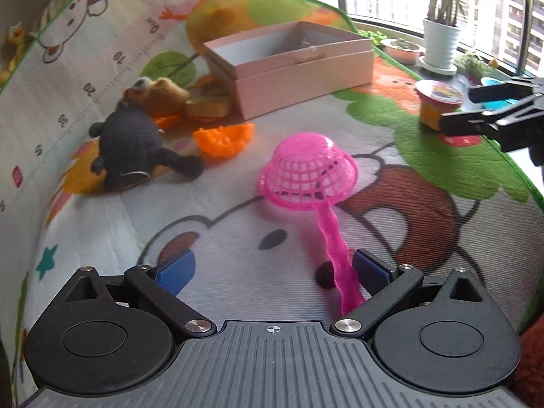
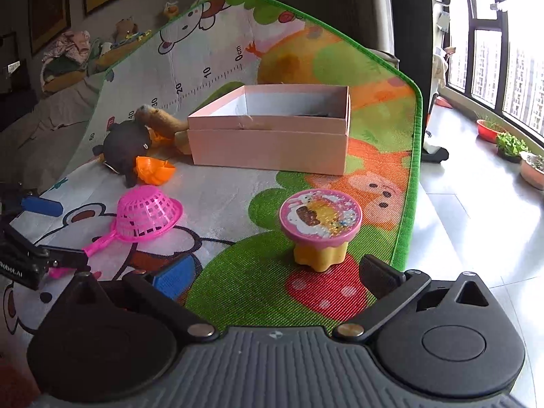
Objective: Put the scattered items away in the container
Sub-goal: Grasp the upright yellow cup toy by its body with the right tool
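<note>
A pink open box (image 1: 299,78) (image 2: 272,142) stands on the cartoon play mat (image 1: 238,224). A pink toy strainer (image 1: 307,173) (image 2: 146,216) lies upside down, its handle between the jaws of my open left gripper (image 1: 273,268), close to the right pad. A toy table with pink top and yellow base (image 2: 321,229) (image 1: 437,102) stands just ahead of my open right gripper (image 2: 272,275). A black plush (image 1: 132,142) (image 2: 125,146), a brown plush (image 1: 159,93) and an orange toy piece (image 1: 224,139) (image 2: 153,170) lie left of the box.
The mat's green edge (image 2: 408,204) runs along tiled floor on the right. Potted plants (image 1: 440,44) (image 2: 510,146) stand by the windows. Clothes and toys (image 2: 68,57) are piled beyond the mat at far left.
</note>
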`<state>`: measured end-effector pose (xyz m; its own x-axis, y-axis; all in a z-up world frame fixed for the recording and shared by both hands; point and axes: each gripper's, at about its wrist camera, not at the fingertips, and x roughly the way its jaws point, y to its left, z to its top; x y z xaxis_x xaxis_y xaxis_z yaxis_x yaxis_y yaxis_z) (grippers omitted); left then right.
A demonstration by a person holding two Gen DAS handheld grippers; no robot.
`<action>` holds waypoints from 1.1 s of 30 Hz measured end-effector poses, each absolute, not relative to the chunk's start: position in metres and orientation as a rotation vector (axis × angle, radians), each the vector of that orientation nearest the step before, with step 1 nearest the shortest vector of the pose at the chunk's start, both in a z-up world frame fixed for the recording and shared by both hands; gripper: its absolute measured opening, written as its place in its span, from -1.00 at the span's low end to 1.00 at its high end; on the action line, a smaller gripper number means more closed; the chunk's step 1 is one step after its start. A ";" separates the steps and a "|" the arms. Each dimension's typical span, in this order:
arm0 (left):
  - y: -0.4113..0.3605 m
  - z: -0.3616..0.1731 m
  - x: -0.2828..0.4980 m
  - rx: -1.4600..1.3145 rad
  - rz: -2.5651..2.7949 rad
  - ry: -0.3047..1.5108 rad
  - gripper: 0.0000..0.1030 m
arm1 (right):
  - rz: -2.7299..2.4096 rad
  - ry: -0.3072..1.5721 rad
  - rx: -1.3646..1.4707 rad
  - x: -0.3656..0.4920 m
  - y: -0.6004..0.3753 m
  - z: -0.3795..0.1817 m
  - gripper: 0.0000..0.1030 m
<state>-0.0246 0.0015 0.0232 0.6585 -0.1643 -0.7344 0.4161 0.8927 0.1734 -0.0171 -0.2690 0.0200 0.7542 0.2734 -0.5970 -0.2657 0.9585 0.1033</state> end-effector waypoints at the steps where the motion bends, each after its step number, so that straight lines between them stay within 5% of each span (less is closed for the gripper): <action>1: 0.006 0.025 -0.022 0.324 -0.324 0.786 0.96 | 0.299 0.670 0.020 -0.016 -0.268 0.017 1.00; 16: -0.039 0.013 0.035 0.210 -0.504 0.795 0.96 | 0.302 0.711 0.022 -0.015 -0.266 0.012 1.00; 20: -0.034 0.012 0.040 0.171 -0.480 0.781 0.71 | 0.306 0.720 -0.037 -0.014 -0.261 0.013 1.00; 29: -0.036 0.018 0.018 0.186 -0.550 0.777 0.70 | 0.254 0.683 -0.090 -0.002 -0.264 0.024 0.99; 33: -0.037 0.017 0.009 0.165 -0.581 0.800 0.70 | 0.249 0.729 -0.068 0.015 -0.269 0.019 0.75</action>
<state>0.0094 -0.0372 0.0172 0.5510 -0.4280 -0.7164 0.5493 0.8323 -0.0748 0.0153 -0.2690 0.0189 0.7177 0.2013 -0.6666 -0.2484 0.9683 0.0250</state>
